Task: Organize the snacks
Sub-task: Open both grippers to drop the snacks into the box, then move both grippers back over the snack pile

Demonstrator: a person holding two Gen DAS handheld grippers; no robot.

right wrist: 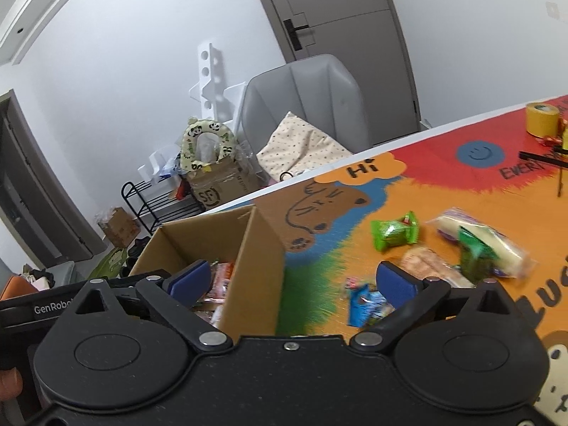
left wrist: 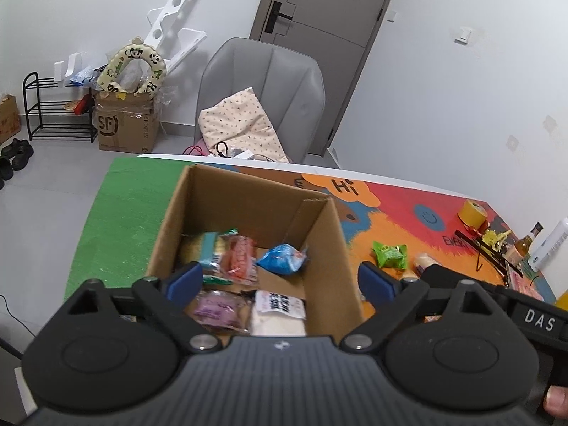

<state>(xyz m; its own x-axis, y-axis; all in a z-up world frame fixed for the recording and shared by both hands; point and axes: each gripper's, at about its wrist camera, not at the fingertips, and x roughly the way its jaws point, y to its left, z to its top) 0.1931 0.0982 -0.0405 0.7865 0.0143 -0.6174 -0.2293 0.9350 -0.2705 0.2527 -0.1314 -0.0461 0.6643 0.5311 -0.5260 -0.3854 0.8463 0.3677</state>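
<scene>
An open cardboard box point(left wrist: 330, 248) stands on the colourful table mat; it also shows in the right wrist view point(right wrist: 255, 259). Inside lie several snack packets, among them a blue one point(left wrist: 282, 259), an orange one point(left wrist: 239, 257), a purple one point(left wrist: 216, 307) and a white one point(left wrist: 280, 303). My left gripper point(left wrist: 280, 280) is open and empty above the box. My right gripper point(right wrist: 291, 282) is open and empty over the box's right wall. On the mat to the right lie a green packet point(right wrist: 394, 230), a blue packet point(right wrist: 365, 303), a dark green packet point(right wrist: 474, 254) and a long pale packet point(right wrist: 497, 245).
A yellow tape roll point(right wrist: 542, 119) stands at the mat's far right, with a bottle point(left wrist: 525, 245) and a black rack point(left wrist: 491, 250) nearby. A grey chair point(left wrist: 262, 96) with a cushion stands behind the table. Boxes and a shoe rack point(left wrist: 56, 110) sit by the wall.
</scene>
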